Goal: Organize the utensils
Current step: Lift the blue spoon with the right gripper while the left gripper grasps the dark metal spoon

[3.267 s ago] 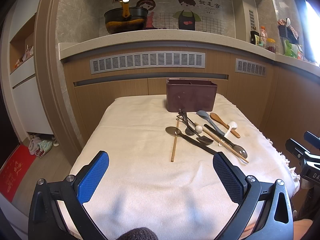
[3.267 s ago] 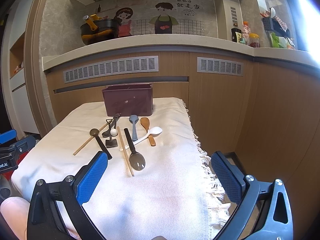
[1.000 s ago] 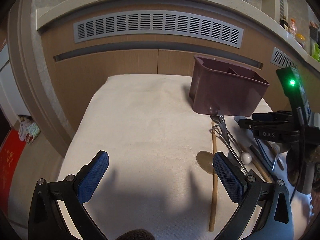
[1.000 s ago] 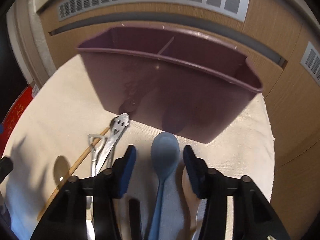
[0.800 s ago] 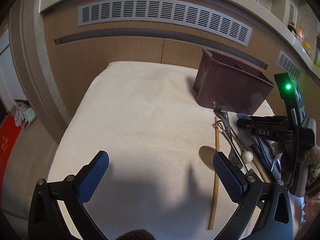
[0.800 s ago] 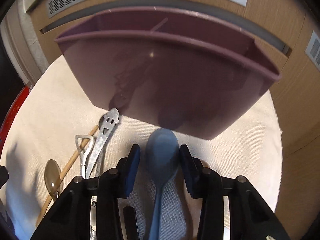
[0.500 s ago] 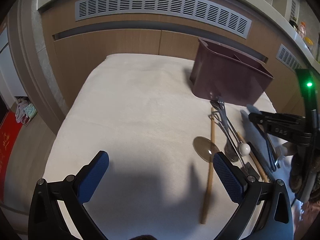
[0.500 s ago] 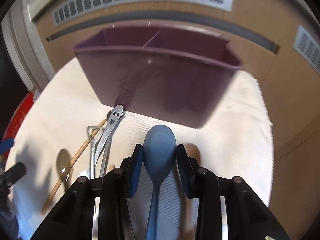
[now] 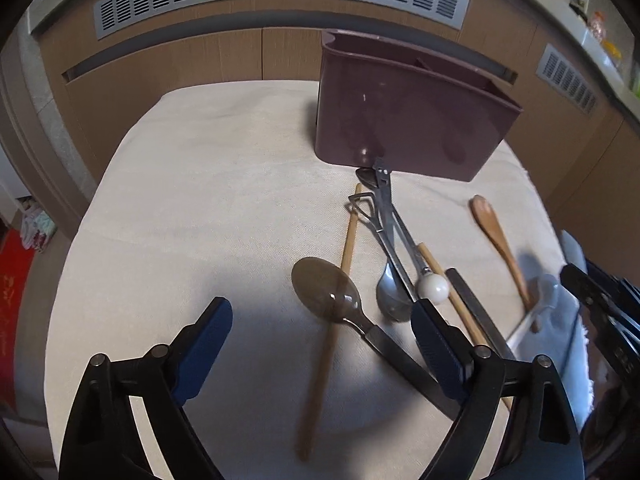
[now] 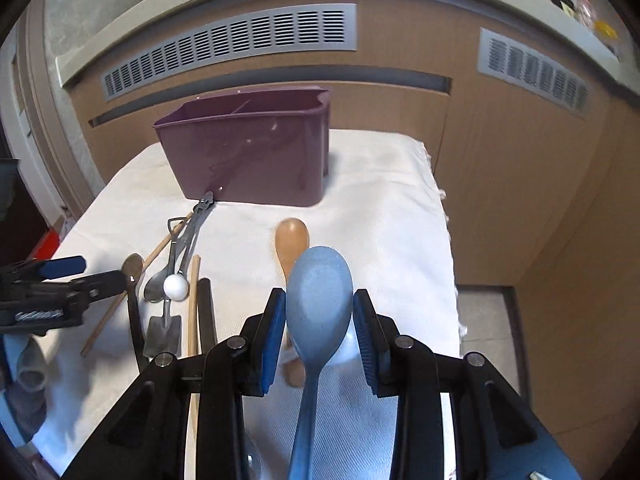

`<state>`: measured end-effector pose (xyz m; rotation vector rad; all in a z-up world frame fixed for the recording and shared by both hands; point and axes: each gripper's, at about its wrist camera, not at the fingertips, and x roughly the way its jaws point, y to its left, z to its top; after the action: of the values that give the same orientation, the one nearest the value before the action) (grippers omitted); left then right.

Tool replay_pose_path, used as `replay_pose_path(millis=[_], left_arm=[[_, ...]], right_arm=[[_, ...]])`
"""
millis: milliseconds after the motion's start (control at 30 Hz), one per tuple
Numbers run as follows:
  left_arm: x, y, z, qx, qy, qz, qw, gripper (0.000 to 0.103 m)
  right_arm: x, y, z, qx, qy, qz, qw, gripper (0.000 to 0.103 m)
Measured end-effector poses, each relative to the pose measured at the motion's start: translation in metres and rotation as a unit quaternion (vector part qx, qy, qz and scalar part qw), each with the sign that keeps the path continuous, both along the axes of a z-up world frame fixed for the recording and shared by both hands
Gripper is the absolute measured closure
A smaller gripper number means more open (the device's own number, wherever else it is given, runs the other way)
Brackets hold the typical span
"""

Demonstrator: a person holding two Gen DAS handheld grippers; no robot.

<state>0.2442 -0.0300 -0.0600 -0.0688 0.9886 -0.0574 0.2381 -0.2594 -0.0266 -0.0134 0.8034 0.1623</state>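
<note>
My right gripper (image 10: 320,300) is shut on the bowl of a blue spoon (image 10: 320,296), held up off the cloth in front of the purple utensil box (image 10: 248,160). In the left wrist view the box (image 9: 412,120) stands at the back right of the cloth. My left gripper (image 9: 320,316) hangs over the pile with its jaws closing. A dark metal spoon (image 9: 324,292) and a wooden chopstick (image 9: 340,280) lie between its fingers, untouched. A wooden spoon (image 9: 492,232) lies further right.
Steel tongs (image 9: 384,216), a white-knobbed utensil (image 9: 432,286), a second chopstick and a black-handled utensil lie crossed on the white cloth (image 9: 200,200). A white spoon (image 9: 536,308) lies at the cloth's right edge. Wooden cabinet fronts with vents stand behind the table.
The right gripper has closed on the blue spoon, lifted it off the cloth and drawn back from the box. The left gripper has moved right over the utensils, and its jaws have narrowed a little.
</note>
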Motion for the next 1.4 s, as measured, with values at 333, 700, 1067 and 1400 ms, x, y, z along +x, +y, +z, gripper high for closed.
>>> replay_pose_path(millis=[333, 700, 1067, 1400], left_arm=[[-0.004, -0.028, -0.011, 0.154, 0.000, -0.066, 0.9859, 0.013], [0.025, 0.004, -0.018, -0.018, 0.095, -0.029, 0.9949, 0.032], [0.045, -0.038, -0.017, 0.078, 0.028, -0.124, 0.9888, 0.061], [0.029, -0.015, -0.010, 0.081, 0.012, -0.113, 0.9902, 0.062]], right_arm=[[-0.002, -0.012, -0.013, 0.034, 0.001, -0.009, 0.999, 0.071], [-0.003, -0.012, -0.014, 0.039, -0.004, -0.016, 0.999, 0.071], [-0.004, -0.009, -0.016, 0.029, -0.002, -0.010, 1.000, 0.071], [-0.007, 0.000, -0.005, 0.041, -0.012, 0.012, 0.999, 0.071]])
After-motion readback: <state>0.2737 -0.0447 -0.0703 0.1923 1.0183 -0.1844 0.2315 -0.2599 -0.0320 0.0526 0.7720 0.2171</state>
